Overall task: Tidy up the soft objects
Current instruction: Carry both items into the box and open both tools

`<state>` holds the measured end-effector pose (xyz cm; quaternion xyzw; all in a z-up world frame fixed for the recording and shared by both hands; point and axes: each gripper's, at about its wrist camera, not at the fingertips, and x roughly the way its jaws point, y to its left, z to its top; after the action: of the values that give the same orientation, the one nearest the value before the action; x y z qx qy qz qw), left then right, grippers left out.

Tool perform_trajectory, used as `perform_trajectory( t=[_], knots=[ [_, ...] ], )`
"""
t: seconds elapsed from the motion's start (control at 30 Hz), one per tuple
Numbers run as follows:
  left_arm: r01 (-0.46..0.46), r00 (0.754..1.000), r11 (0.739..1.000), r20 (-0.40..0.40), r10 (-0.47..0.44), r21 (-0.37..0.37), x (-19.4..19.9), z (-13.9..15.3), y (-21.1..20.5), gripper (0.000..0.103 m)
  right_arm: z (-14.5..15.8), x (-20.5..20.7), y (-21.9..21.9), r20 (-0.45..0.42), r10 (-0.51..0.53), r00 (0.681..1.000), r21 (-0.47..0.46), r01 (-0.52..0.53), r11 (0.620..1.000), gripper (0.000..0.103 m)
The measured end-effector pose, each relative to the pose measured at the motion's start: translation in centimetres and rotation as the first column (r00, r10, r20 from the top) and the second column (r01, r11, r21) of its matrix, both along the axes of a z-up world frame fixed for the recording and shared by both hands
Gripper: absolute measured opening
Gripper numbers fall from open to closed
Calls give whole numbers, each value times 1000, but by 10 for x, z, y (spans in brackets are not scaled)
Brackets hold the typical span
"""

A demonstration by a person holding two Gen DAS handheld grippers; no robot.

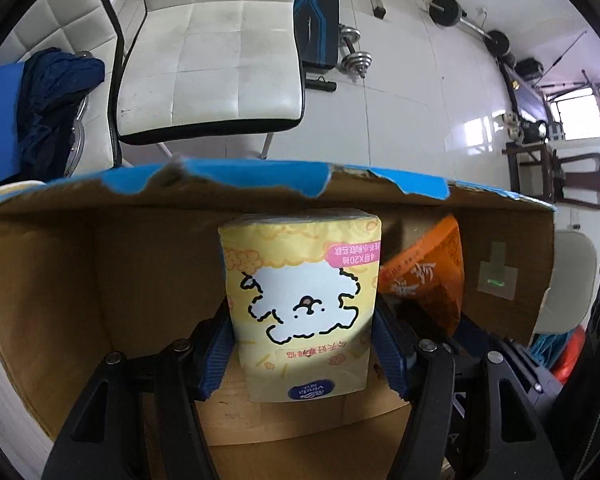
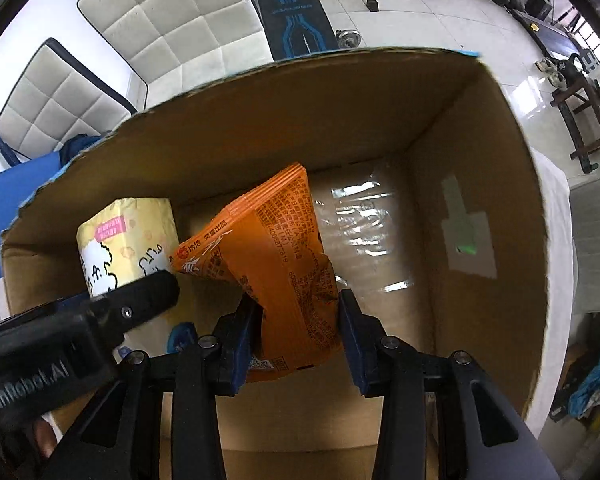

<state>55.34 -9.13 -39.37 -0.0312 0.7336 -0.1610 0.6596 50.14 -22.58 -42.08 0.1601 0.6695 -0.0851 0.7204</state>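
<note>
An open cardboard box point(image 1: 100, 248) with a torn blue-taped rim fills both views. Inside it, my left gripper point(image 1: 302, 320) is shut on a yellow tissue pack point(image 1: 300, 280) with a white cartoon dog; the blue pads press its two sides. The pack stands upright above the box floor. Just right of it, my right gripper point(image 2: 298, 308) is shut on a crumpled orange snack packet point(image 2: 276, 232), pointing straight down into the box point(image 2: 480, 160). In the right wrist view the tissue pack point(image 2: 128, 232) sits at the left, one of the left gripper's black fingers point(image 2: 148, 294) against it.
Clear tape shines on the box floor point(image 2: 360, 224) and a taped patch point(image 2: 468, 236) marks its right wall. Beyond the box stand white quilted chairs point(image 1: 220, 60), a dark blue cloth point(image 1: 56, 92), a weight bench point(image 1: 316, 28), dumbbells point(image 1: 356, 60) and a wooden chair point(image 1: 580, 176).
</note>
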Motion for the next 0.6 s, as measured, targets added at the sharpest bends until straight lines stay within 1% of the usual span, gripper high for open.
perform_trajectory(
  t=[0.07, 0.1, 0.13, 0.17, 0.2, 0.23, 0.3, 0.37, 0.4, 0.43, 0.47, 0.5, 0.57, 0.6],
  knots=[
    [7, 1000, 999, -1, -7, 39, -1, -2, -1, 61, -4, 2, -1, -12, 2, 1000, 8, -2, 1000, 48],
    [3, 1000, 998, 5, -3, 63, -2, -1, -1, 62, -6, 4, 0, -22, 6, 1000, 12, -6, 1000, 56],
    [2, 1000, 997, 17, -4, 73, -2, -1, -2, 62, -7, 5, 0, -25, 6, 1000, 11, -6, 1000, 62],
    [2, 1000, 997, 31, -5, 77, -2, 0, -2, 62, -7, 6, -1, -25, 9, 1000, 6, -9, 1000, 66],
    [0, 999, 997, 43, -3, 71, -2, 3, -1, 64, -6, 6, 0, -24, 16, 1000, -4, -16, 1000, 74],
    [0, 999, 998, 52, -3, 65, -2, 6, 0, 70, -5, 5, 0, -21, 21, 1000, -3, -21, 1000, 76],
    [-19, 998, 997, 69, 14, 69, -2, 12, 4, 73, -1, 3, 3, -24, 36, 999, -10, -36, 999, 76],
    [-27, 996, 998, 83, 22, 65, -4, 18, 8, 73, 3, 1, 7, -22, 53, 998, -13, -53, 998, 76],
    [-29, 995, 997, 96, 22, 72, -6, 24, 10, 76, 6, -4, 8, -26, 64, 998, -21, -64, 998, 77],
    [-31, 994, 996, 107, 22, 79, -8, 26, 12, 81, 10, -8, 11, -27, 75, 997, -25, -76, 997, 82],
    [-35, 992, 996, 123, 24, 80, -11, 32, 15, 83, 13, -12, 13, -26, 89, 996, -24, -89, 996, 86],
    [-37, 991, 996, 135, 26, 83, -14, 34, 16, 84, 12, -16, 15, -27, 101, 995, -23, -102, 995, 93],
    [-45, 988, 995, 154, 31, 92, -23, 43, 23, 91, 21, -25, 20, -16, 123, 992, -20, -124, 992, 95],
    [-51, 986, 994, 161, 35, 94, -27, 47, 25, 100, 26, -27, 20, -15, 135, 991, -25, -135, 990, 95]
  ],
)
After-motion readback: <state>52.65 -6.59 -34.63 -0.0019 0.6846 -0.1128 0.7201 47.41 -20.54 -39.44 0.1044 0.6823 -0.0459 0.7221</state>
